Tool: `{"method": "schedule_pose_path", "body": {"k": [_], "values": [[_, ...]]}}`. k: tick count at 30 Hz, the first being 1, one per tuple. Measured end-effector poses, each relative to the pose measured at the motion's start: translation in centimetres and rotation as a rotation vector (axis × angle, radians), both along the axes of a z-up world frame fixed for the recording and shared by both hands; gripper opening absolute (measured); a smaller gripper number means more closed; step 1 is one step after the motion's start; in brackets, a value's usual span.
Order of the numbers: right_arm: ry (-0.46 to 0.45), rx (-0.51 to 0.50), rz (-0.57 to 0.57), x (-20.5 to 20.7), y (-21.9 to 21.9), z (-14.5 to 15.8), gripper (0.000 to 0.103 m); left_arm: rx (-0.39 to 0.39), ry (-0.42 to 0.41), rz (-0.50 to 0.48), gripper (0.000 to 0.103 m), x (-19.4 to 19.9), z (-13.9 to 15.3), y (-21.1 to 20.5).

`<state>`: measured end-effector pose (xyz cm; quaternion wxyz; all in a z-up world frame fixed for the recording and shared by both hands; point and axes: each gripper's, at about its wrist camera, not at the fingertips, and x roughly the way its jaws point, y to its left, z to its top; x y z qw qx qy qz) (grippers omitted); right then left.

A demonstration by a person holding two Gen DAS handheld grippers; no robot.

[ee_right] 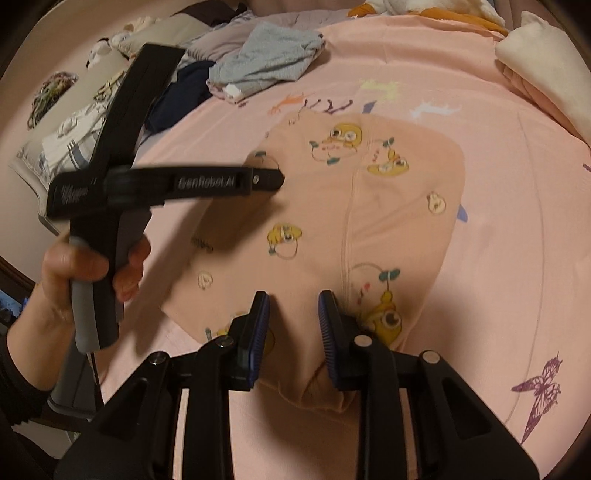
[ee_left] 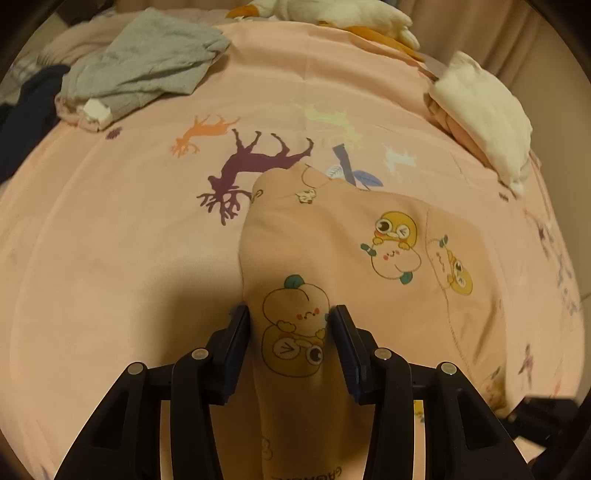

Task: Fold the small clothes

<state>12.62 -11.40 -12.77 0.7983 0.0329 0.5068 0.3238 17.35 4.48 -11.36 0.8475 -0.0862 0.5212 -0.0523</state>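
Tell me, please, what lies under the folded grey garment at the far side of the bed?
Under the grey garment a pale pink piece shows at its near edge, on the pink bedsheet. A dark navy cloth lies beside it. How many pieces are underneath is covered.

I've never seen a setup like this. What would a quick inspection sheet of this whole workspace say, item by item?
Surface: pink bedsheet printed with deer and a butterfly.
Job's things: peach cartoon-print garment lying on the sheet; its left part is lifted into a ridge.
Clutter: grey garment and dark cloth at far left; folded cream pile at far right; plush toy at the far edge.
Grippers: left gripper has garment fabric bunched between its fingers, though a gap shows; right gripper is open, low over the garment's near edge.
Cables: a dark cord hangs below the left handle.
Surroundings: patterned bedding beside the bed; little else is clear.
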Motion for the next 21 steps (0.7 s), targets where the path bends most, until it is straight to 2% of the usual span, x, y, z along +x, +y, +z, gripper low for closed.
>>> {"method": "schedule_pose_path", "body": {"k": [7,8,14,21], "values": [[0.015,0.007,-0.011,-1.8,-1.1,0.2,0.027,0.014,-0.048,0.01,0.044,-2.4,1.7,-0.2],[0.013,0.018,-0.016,-2.0,-1.3,0.5,0.03,0.014,-0.062,0.009,0.044,-3.1,2.1,-0.2],[-0.07,0.097,-0.096,-1.9,-3.0,3.1,0.031,0.016,-0.129,0.006,0.044,-7.0,3.7,-0.6],[-0.043,0.066,-0.128,-0.8,-2.5,1.7,0.031,0.071,-0.14,-0.019,0.044,-9.3,3.1,-1.8]]}}
